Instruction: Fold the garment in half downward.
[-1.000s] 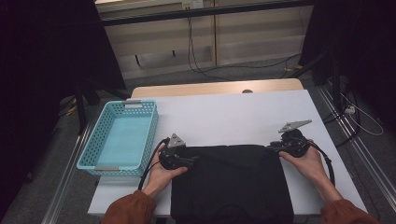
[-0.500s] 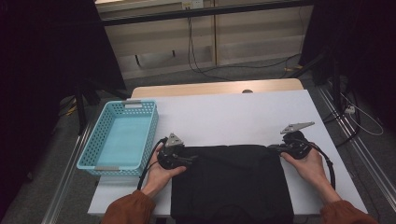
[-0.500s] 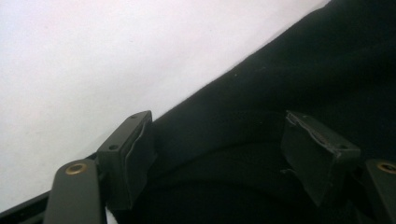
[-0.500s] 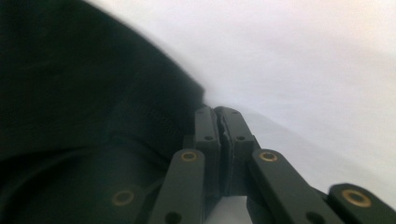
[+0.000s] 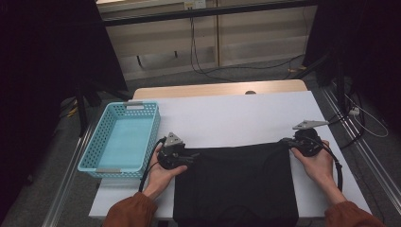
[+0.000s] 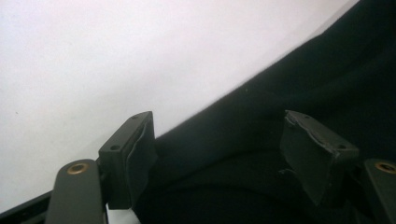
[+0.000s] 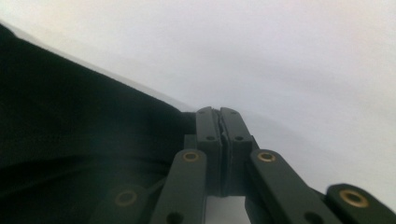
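Little has shifted over the last second: both of my hands stay at the far corners of the black cloth, the right one having drawn only a touch nearer to me. That cloth lies flat on the white table, spread from its middle to the near edge, where it hangs over. My left gripper sits at the cloth's far left corner; in the left gripper view its jaws stand wide apart with the dark fabric's edge lying between them, so it is released and grips nothing. My right gripper sits at the cloth's far right corner, and in the right gripper view its jaws are pressed tight together right at the cloth's edge; I cannot tell from there whether any fabric is caught between them. Just left of the cloth, beside my left hand, stands the light blue basket, its long side running away from me along the table's left border. Beyond the cloth's far edge I see bare white tabletop.
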Action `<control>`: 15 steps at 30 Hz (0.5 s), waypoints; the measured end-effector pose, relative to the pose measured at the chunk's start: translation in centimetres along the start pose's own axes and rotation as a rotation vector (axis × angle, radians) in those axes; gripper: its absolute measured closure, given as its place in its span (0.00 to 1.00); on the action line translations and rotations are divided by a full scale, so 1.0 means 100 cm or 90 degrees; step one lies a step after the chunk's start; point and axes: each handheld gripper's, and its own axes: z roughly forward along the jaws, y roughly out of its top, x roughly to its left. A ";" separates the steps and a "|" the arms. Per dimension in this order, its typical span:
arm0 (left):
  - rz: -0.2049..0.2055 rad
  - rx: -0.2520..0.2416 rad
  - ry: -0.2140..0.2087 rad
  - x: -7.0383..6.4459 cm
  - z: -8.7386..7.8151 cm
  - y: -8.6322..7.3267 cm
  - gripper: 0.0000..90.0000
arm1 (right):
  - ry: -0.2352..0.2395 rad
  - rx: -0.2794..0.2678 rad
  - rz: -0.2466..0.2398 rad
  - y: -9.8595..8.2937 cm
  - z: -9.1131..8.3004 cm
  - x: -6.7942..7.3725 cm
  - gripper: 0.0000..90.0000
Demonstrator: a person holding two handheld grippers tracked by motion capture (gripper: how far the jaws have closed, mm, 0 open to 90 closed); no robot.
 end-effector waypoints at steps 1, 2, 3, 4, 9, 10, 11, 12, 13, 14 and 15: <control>-0.002 -0.004 0.001 0.001 0.000 0.001 0.32 | -0.003 -0.001 0.005 0.000 0.000 -0.002 0.97; -0.007 -0.011 0.002 0.002 -0.001 0.003 0.33 | -0.003 -0.002 0.004 0.000 0.000 -0.002 0.97; -0.012 -0.020 0.005 0.004 -0.003 0.005 0.34 | -0.005 -0.003 0.004 0.000 0.000 -0.003 0.97; -0.026 -0.023 0.000 0.006 -0.005 0.008 0.36 | -0.007 -0.004 0.003 0.000 -0.001 -0.003 0.97; -0.048 -0.023 0.004 0.013 -0.005 0.015 0.52 | -0.016 -0.001 0.008 -0.001 -0.002 -0.007 0.97; -0.053 -0.021 0.009 0.016 -0.003 0.014 0.55 | -0.017 0.000 0.009 -0.002 -0.003 -0.008 0.97; -0.071 -0.021 0.010 0.019 -0.001 0.014 0.56 | -0.019 0.001 0.007 -0.002 -0.003 -0.009 0.97; -0.074 -0.019 0.009 0.021 0.000 0.013 0.57 | -0.020 0.001 0.007 -0.003 -0.004 -0.009 0.97; -0.077 -0.015 0.011 0.023 0.000 0.012 0.58 | -0.023 0.000 0.007 -0.003 -0.005 -0.010 0.97; -0.080 -0.015 0.013 0.025 0.001 0.012 0.58 | -0.023 0.002 0.008 -0.004 -0.006 -0.012 0.97; -0.081 -0.013 0.018 0.026 0.001 0.011 0.57 | -0.024 0.001 0.011 -0.005 -0.006 -0.013 0.97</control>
